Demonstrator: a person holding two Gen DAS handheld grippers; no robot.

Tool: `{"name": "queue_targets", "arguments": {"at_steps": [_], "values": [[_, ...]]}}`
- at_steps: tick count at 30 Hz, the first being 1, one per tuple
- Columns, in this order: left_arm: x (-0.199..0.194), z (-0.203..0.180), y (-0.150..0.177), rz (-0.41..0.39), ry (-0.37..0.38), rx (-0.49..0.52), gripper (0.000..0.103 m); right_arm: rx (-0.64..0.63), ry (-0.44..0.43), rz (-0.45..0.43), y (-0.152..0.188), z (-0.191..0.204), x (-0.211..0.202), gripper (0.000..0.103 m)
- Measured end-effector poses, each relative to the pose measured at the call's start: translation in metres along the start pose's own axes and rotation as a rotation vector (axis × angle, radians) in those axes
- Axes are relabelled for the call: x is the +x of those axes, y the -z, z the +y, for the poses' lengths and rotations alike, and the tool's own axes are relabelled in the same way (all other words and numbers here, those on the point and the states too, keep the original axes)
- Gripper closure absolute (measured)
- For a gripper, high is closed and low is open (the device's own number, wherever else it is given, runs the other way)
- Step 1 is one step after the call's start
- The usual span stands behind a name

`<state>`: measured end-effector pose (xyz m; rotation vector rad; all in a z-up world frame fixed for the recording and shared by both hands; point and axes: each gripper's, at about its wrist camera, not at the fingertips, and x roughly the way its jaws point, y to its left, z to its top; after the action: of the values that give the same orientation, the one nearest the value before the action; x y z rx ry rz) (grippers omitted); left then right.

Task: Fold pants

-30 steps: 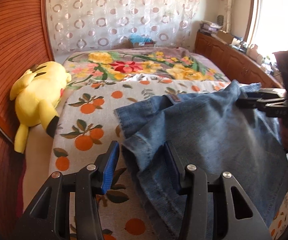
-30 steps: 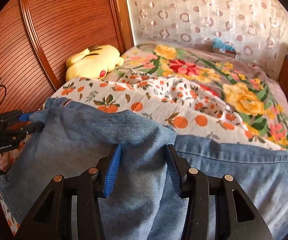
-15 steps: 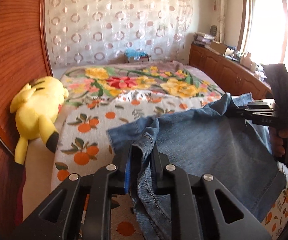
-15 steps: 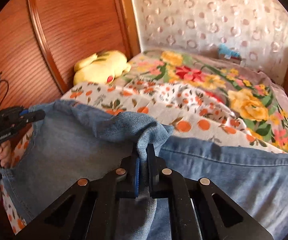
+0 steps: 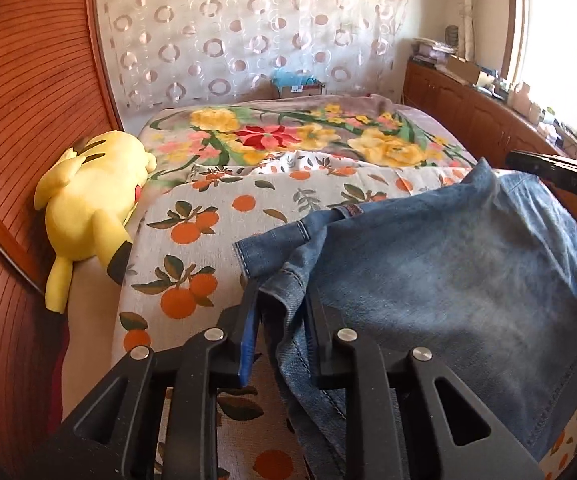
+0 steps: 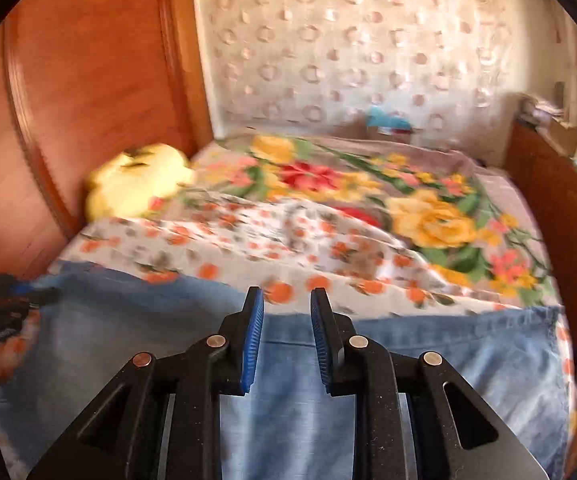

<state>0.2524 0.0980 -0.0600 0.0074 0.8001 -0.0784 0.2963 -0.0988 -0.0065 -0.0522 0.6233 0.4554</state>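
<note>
Both wrist views look closely down across the same bed (image 5: 192, 216).

Yellow plush toy (image 5: 92, 204) lying against ribbed wooden panel (image 5: 20, 92), orange-print sheet (image 5: 208, 240) over floral blanket (image 5: 308, 136), circle-pattern curtain (image 5: 248, 32) behind, cluttered wooden cabinet (image 5: 468, 108) beneath bright window (image 5: 560, 32)

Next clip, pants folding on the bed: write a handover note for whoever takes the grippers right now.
Left gripper: jaws opening, a raised fold of the jeans pinched between them.
Right gripper: jaws opening, nothing between them, over the denim.
Jeans: lying across the near edge of the bed, one end bunched.
Done: unclear how many folds are made.
Left: release, flatten the bunched end, finish folding.
</note>
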Motion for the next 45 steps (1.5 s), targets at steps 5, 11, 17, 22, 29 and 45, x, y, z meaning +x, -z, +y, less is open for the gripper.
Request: {"name": "queue_targets", "arguments": {"at_steps": [5, 11, 17, 22, 29, 45], "values": [[-0.03, -0.003, -0.004, -0.084, 0.036, -0.029, 0.068, -0.066, -0.171, 0.051, 0.0, 0.029, 0.007, 0.078], [-0.054, -0.027, -0.006, -0.126, 0.08, 0.022, 0.064, -0.073, -0.092, 0.181, -0.009, 0.019, 0.063, 0.078], [-0.037, -0.038, 0.001, -0.045, 0.093, 0.044, 0.062, -0.063, -0.088, 0.176, -0.022, 0.018, 0.073, 0.078], [-0.048, -0.048, 0.025, -0.025, 0.105, 0.036, 0.062, -0.079, -0.121, 0.14, 0.01, 0.009, 0.023, 0.078], [-0.061, -0.058, 0.06, 0.034, 0.087, 0.052, 0.062, -0.085, -0.124, 0.126, 0.073, 0.013, -0.051, 0.078], [-0.067, -0.05, 0.086, 0.031, 0.022, 0.039, 0.062, -0.119, -0.074, 0.14, 0.135, 0.041, -0.124, 0.078]]}}
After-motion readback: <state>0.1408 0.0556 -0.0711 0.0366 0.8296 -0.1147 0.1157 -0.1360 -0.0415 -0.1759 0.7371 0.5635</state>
